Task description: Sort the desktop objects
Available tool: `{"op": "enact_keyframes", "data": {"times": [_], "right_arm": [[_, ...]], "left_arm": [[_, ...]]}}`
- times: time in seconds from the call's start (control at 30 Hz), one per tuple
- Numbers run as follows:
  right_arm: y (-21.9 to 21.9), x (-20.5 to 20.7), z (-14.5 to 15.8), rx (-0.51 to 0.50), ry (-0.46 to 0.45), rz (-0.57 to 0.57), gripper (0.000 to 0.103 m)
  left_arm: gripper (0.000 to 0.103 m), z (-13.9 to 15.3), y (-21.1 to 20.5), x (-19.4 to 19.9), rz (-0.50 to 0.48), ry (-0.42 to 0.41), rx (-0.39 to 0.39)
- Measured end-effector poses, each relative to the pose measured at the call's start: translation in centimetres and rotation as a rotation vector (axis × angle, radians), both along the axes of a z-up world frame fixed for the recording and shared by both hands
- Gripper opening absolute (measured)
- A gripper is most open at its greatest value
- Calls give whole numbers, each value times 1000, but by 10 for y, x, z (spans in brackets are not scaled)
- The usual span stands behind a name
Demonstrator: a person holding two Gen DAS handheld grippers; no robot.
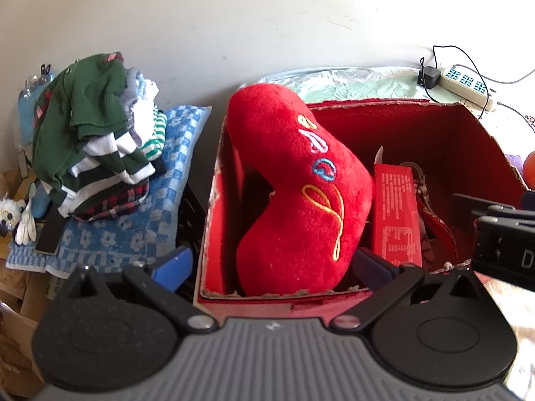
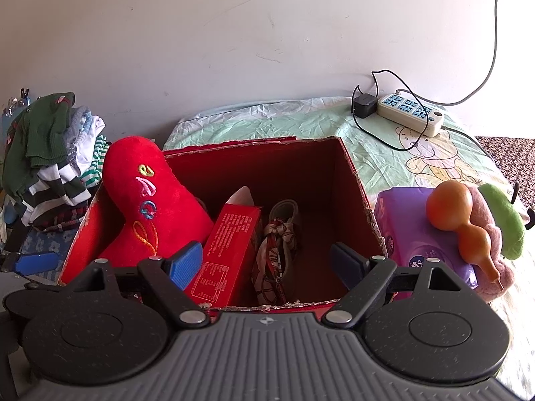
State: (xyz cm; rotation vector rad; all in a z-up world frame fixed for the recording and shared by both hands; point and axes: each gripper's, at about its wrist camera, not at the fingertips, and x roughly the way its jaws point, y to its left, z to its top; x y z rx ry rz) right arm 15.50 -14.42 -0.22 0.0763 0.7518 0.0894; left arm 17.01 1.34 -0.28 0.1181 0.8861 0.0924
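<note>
A red cardboard box stands open on the desk. In it a red plush heart pillow leans at the left, beside a red carton and a patterned scarf. My left gripper is open at the box's near rim, its blue pads either side of the pillow without gripping it. My right gripper is open and empty above the box's near rim. An orange gourd, a purple tissue pack and a pink-green plush lie right of the box.
A pile of folded clothes sits on a blue checked towel to the left. A power strip with a black charger lies at the back on a green cloth. The wall is close behind.
</note>
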Motion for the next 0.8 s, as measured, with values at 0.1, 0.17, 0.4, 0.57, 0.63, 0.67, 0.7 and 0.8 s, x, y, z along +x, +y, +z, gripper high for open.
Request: {"op": "enact_keyframes", "data": {"times": [0.1,0.17,0.4,0.57,0.63,0.67,0.7,0.8], "right_arm": [[0,0,0,-2,0,2,86],[-1,-1,0,-1,0,0,86],[-3,-1,1,1,-4,-1,86],[-2,-1,4,-3,-12,8,86],[-1,1,8,-7,-26,12,86],[-1,2,11,-9,-34,12,86],[-1,3,14,-8,-39,11,86],[-3,6,22,2,-52,9,86]], "left_arm": [[103,0,0,0,3,1,-2],[102,0,0,-1,3,1,-6],[102,1,-2,-1,7,-2,-3],[103,6,-4,1,3,-17,7],[103,12,-4,3,3,-34,11],[103,14,-4,4,4,-43,13],[103,18,-3,5,5,-52,9],[103,26,-2,9,11,-71,-2]]}}
